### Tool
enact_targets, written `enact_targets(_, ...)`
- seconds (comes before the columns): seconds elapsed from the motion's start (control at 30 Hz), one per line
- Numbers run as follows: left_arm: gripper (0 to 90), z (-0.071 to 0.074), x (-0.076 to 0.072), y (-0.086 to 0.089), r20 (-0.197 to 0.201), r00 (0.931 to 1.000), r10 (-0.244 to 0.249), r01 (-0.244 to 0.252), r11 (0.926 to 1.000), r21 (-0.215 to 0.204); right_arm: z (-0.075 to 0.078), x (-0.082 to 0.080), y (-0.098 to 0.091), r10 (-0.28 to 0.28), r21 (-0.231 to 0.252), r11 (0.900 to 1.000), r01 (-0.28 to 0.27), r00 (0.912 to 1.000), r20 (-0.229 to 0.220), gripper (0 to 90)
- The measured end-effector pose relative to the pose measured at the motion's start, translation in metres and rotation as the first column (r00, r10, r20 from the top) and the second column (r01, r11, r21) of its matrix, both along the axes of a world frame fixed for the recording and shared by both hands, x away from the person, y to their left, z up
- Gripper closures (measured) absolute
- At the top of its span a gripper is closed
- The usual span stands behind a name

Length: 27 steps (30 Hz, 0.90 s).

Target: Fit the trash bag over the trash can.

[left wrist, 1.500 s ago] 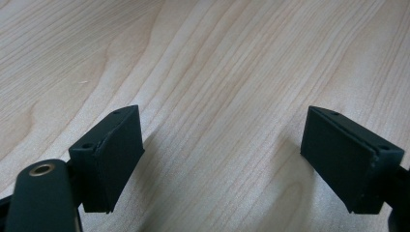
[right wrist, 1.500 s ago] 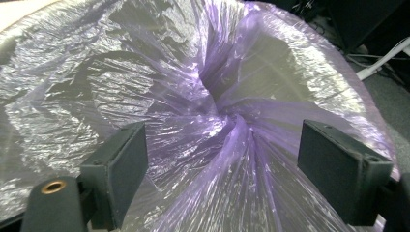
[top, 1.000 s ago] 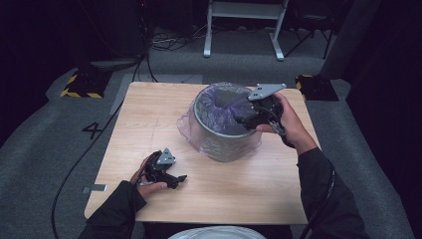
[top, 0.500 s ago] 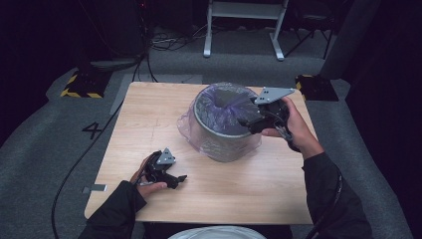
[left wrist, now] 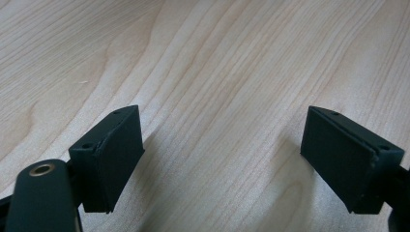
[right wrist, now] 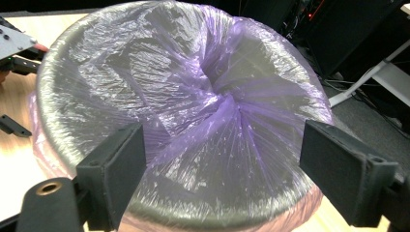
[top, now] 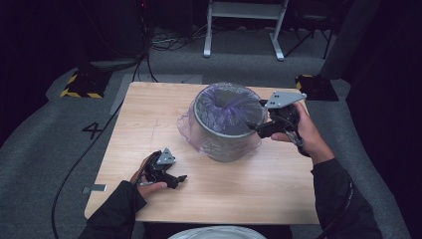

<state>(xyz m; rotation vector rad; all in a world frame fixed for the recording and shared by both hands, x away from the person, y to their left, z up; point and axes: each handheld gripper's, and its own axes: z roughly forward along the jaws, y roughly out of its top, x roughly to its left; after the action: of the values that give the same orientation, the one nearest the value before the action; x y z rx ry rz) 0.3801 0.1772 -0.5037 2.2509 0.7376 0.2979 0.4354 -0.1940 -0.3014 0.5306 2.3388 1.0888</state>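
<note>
Both grippers are standing spread — your right gripper (top: 256, 130) is easing back along the rim of the grey bin (top: 226, 142) mid-table, releasing its purple liner (right wrist: 212, 111), while your left gripper (top: 176, 178) is idling on the table (top: 239, 199).

The bag (right wrist: 208, 111) covers the bin's (top: 224, 144) inside, so what lies under it cannot be told. In the high view the right gripper's (top: 261, 128) tips are too small to tell whether they touch the bag. A white object (top: 219, 233) is cut off by the bottom edge.
</note>
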Motion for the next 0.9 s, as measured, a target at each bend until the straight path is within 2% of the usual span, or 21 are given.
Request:
enact_targets(0.37, 14.6, 0.000, 0.000, 0.000, 0.000, 1.0000, 0.000, 0.000, 1.0000, 0.000, -0.003, -0.010, -0.011, -0.006, -0.010, 0.9999, 0.006, 1.0000, 0.002, 16.4)
enact_targets(0.6, 14.6, 0.000, 0.000, 0.000, 0.000, 1.0000, 0.000, 0.000, 1.0000, 0.000, -0.010, -0.014, -0.019, -0.019, -0.043, 0.9989, 0.019, 0.9998, 0.002, 16.4)
enact_targets(0.9, 14.6, 0.000, 0.000, 0.000, 0.000, 1.0000, 0.000, 0.000, 1.0000, -0.001, -0.019, -0.019, -0.028, -0.026, -0.047, 0.9986, 0.025, 0.9996, -0.009, 16.4)
